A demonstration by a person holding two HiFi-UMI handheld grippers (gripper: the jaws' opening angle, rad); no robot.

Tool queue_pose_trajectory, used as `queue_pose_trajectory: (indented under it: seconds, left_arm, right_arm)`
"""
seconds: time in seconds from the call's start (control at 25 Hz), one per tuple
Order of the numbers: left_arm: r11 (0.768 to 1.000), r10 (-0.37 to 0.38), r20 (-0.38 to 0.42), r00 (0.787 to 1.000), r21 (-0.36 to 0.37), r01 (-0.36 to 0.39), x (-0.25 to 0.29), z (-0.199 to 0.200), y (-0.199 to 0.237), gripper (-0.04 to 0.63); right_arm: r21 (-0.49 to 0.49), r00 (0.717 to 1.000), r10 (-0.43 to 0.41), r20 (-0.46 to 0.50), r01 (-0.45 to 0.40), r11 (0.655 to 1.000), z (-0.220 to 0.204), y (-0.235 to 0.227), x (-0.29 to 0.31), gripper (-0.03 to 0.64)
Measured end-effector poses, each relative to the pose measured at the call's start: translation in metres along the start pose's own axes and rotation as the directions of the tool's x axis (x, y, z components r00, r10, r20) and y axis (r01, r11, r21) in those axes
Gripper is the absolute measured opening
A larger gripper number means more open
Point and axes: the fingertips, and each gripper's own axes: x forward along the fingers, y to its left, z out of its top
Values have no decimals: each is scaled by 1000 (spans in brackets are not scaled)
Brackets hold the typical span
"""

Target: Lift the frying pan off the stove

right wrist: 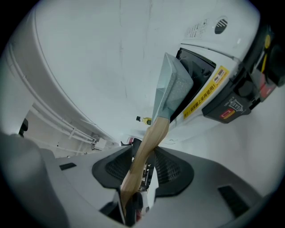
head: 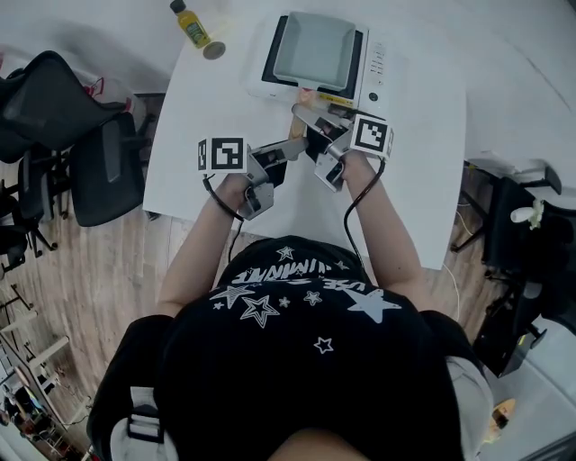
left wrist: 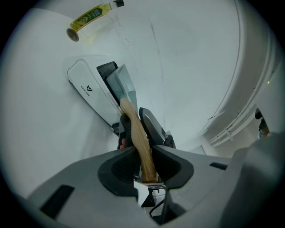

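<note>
A square grey frying pan (head: pixel 317 49) lies over the black top of a white stove (head: pixel 373 67) at the table's far side. Its wooden handle (head: pixel 300 124) points toward me. My left gripper (head: pixel 286 151) is shut on the handle's near end; in the left gripper view the handle (left wrist: pixel 139 133) sits pinched between both pads. My right gripper (head: pixel 315 122) is around the handle closer to the pan. In the right gripper view the handle (right wrist: pixel 151 133) lies against one pad, with a gap to the other. Whether the pan (right wrist: pixel 171 89) rests on the stove (right wrist: pixel 213 89) I cannot tell.
A yellow oil bottle (head: pixel 192 25) lies on the white table (head: pixel 207 108) at the far left, with its cap beside it. Black office chairs (head: pixel 54 117) stand left of the table. Dark equipment and a stand crowd the floor at the right (head: pixel 522 234).
</note>
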Motion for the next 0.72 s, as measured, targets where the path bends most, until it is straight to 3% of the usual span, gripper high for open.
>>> queue_pose_trajectory:
  seconds: [0.24, 0.72]
  left_arm:
    - [1000, -10, 3, 1000, 20, 10, -2, 1, -8, 115]
    - [997, -29, -25, 999, 70, 31, -12, -6, -26, 120]
  right_arm:
    - [-82, 1000, 27, 5, -27, 996, 5, 11, 1, 149]
    - [-69, 998, 62, 16, -61, 996, -5, 31, -4, 150]
